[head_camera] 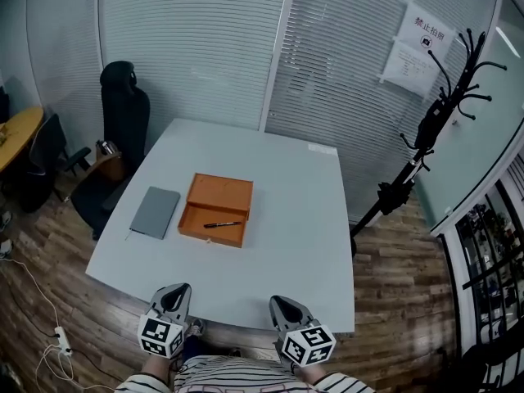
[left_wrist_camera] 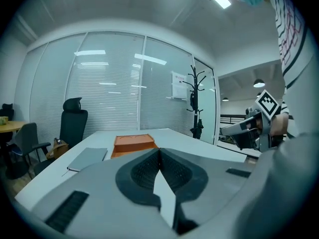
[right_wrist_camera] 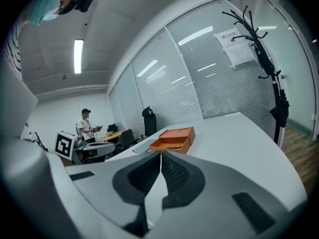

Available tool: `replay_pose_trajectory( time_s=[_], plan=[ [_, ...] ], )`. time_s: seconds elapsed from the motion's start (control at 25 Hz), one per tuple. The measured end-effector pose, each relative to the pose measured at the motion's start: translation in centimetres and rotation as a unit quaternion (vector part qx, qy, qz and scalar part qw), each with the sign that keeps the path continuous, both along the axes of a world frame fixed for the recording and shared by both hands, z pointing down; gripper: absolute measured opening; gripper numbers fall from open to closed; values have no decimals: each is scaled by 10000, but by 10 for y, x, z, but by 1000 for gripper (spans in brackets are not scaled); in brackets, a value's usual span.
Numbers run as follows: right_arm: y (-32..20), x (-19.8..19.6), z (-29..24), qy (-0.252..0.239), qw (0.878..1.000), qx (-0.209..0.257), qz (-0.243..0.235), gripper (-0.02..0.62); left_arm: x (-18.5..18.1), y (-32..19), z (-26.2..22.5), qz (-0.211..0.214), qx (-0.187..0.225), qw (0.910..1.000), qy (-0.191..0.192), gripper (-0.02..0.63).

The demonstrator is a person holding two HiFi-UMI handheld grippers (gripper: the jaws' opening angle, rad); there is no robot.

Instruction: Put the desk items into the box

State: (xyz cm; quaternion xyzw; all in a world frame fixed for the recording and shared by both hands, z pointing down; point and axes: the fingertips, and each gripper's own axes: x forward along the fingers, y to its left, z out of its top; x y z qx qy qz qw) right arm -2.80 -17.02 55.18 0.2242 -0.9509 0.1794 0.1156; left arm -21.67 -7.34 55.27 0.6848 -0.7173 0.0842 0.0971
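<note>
Left tool (head_camera: 177,291) and right tool (head_camera: 280,304): shut, empty, parked lower centre, presumably between picks. Pen (head_camera: 223,224) inside orange box (head_camera: 214,193); notebook (head_camera: 155,212) pending on tabletop (head_camera: 295,219).

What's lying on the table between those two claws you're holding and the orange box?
Nothing: the head view shows bare table from the left gripper and right gripper up to the box.

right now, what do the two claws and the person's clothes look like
Both the left claw and right claw are light grey shells with dark ribbed pads, each bearing a white cube of black square markers. The person wears a striped top.
</note>
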Motion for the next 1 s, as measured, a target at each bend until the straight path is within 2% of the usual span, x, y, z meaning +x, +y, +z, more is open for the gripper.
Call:
replay_pose_trajectory(
  time_s=[0.16,0.48,1.0],
  plan=[
    [-1,-3,4,54,10000,20,-7,26,8,7,-2,-32,60,10000,-34,23],
    [-1,-10,2,117,9997,153,-115,25,7,21,-2,-293,121,9993,211,23],
    [-5,-23,3,139,9997,140,-137,25,7,17,-1,-100,88,9994,304,23]
  ],
)
